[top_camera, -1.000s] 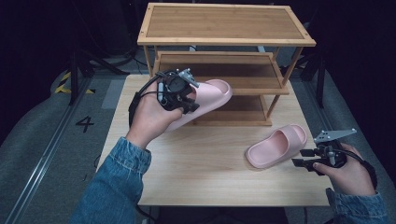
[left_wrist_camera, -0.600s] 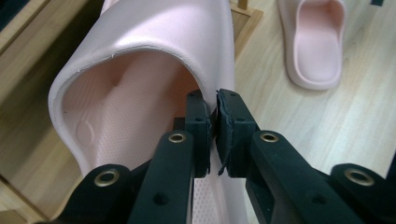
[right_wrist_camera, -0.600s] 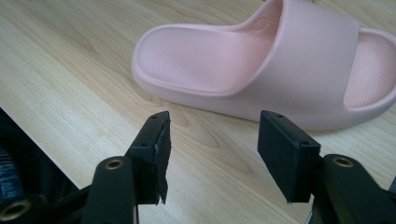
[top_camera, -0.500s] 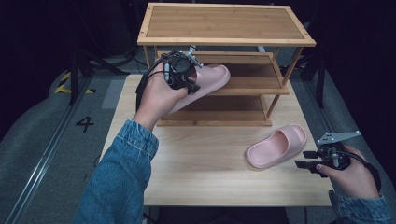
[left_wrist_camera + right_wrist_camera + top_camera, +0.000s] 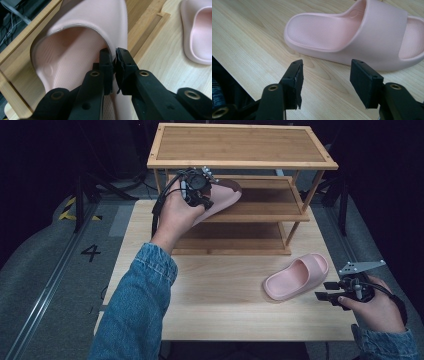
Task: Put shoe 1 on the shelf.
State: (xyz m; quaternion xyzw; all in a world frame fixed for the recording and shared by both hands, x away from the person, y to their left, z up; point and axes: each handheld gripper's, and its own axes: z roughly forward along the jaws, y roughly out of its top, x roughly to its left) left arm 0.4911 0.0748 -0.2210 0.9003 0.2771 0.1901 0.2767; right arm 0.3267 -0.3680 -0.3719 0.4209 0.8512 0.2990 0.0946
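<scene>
High view: since a second ago the left gripper (image 5: 200, 187) has carried its pink slipper (image 5: 222, 195) up off the table (image 5: 150, 235) onto the middle shelf of the wooden rack (image 5: 280, 207), so placement looks nearly complete; the right gripper (image 5: 332, 295) has stayed near the second slipper (image 5: 295, 277) on the tabletop. Left gripper view: jaws clenched on the strap edge of the carried slipper (image 5: 75, 50), above the shelf board. Right gripper view: jaws spread and empty, the second slipper (image 5: 352, 32) just ahead, probably next to grasp.
</scene>
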